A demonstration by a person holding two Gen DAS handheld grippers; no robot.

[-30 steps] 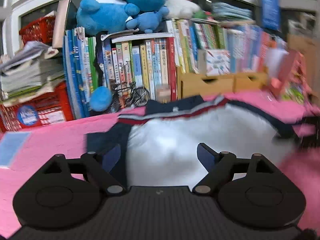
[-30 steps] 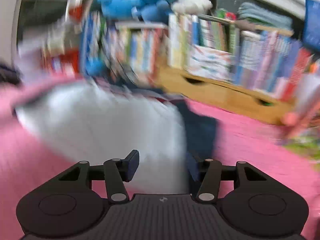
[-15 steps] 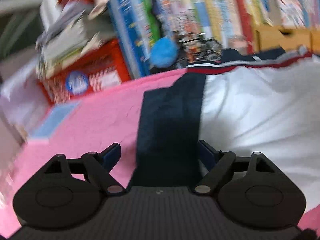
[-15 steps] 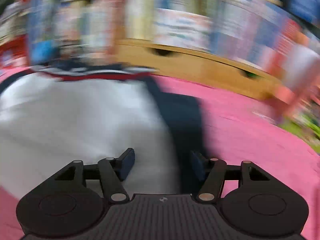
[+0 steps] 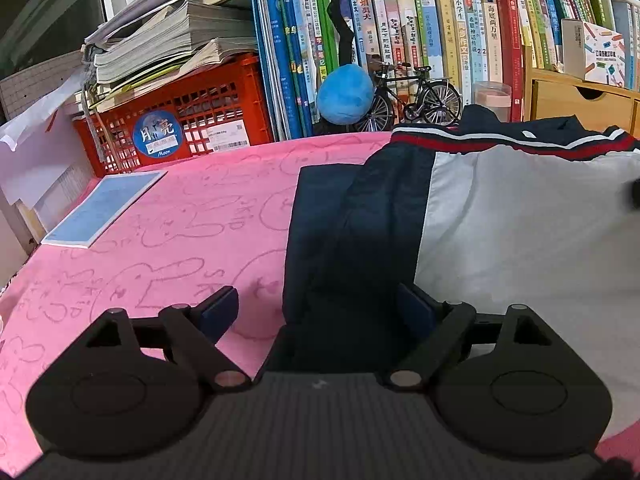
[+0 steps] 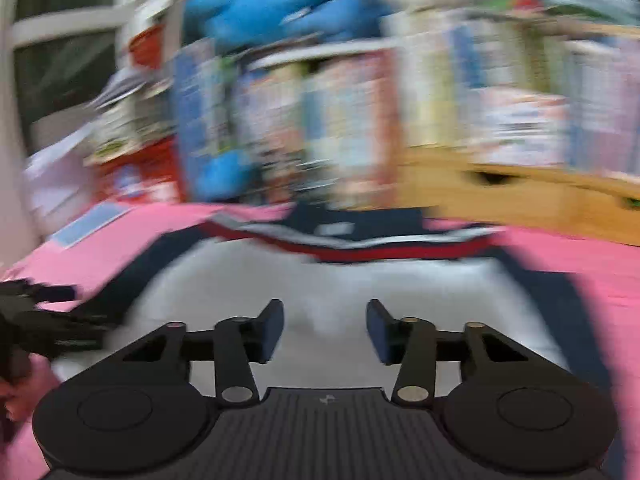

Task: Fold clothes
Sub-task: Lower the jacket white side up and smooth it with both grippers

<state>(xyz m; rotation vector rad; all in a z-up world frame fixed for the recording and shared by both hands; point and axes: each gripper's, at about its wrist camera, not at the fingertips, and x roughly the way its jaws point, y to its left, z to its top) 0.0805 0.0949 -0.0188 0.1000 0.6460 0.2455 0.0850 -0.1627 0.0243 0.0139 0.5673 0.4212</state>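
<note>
Since a second ago the left claw (image 5: pixel 318 312) has dropped from the shirt's white middle to its navy sleeve (image 5: pixel 352 240), and the right claw (image 6: pixel 325 330) has swept from the shirt's right edge to its centre; its view is smeared with motion.

Largest is the counter, covered by a pink cloth (image 5: pixel 180 232) with cartoon outlines. On it the shirt (image 5: pixel 520 232) lies flat: white body, navy sleeves, red and white stripes at the collar, which points toward the books (image 5: pixel 400 40) at the back. A red crate (image 5: pixel 192 120) under stacked papers stands at the back left, a blue notebook (image 5: pixel 106 208) before it. A toy bicycle (image 5: pixel 416 96) and blue ball (image 5: pixel 345 94) sit against the books.

The left claw's jaws stand wide apart and opening, straddling the sleeve without pressing it. The right claw's jaws are closing over white fabric, nothing pinched yet.
</note>
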